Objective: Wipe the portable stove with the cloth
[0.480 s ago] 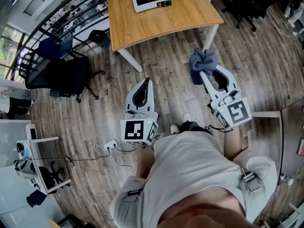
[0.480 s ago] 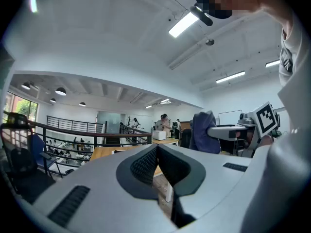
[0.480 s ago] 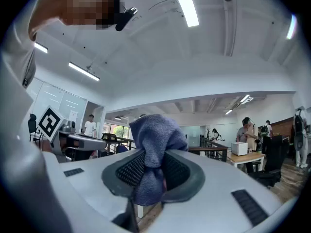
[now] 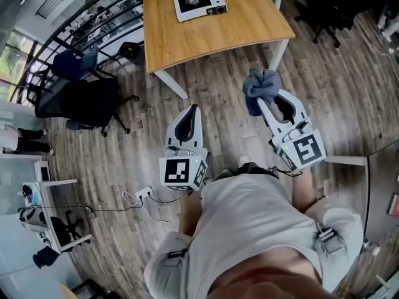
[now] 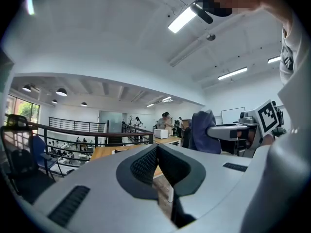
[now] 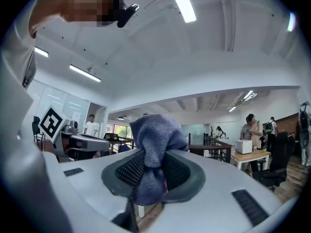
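I stand on a wooden plank floor (image 4: 218, 98) in an open office. A light wooden table (image 4: 249, 33) on white legs is ahead of me, and a dark railing (image 4: 93, 11) curves along the edge at the left.

My right gripper (image 4: 262, 102) is pinching the cloth (image 4: 260, 85). The blue-grey fabric is bunched between the two jaws and bulges out above and past their tips, and a fold hangs down below the pads (image 6: 127, 171). The right gripper view shows the cloth filling the whole gap. This gripper points forward toward the near right corner of the table, in the air over the floor, and touches nothing else.

My left gripper (image 4: 192, 112) holds nothing. Its ribbed pads (image 5: 143, 165) are pressed together along one line, and it hovers lower and to the left of the right one, also over bare floor. Each gripper's marker cube sits just in front of my grey shirt.

The portable stove (image 4: 199, 3), white with a dark top and a round burner, lies on the far part of the table, well apart from both grippers and from the cloth. A black office chair (image 4: 81, 101) stands to the left of the table. A white power strip (image 4: 144, 192) with its cable lies on the floor by my left side.
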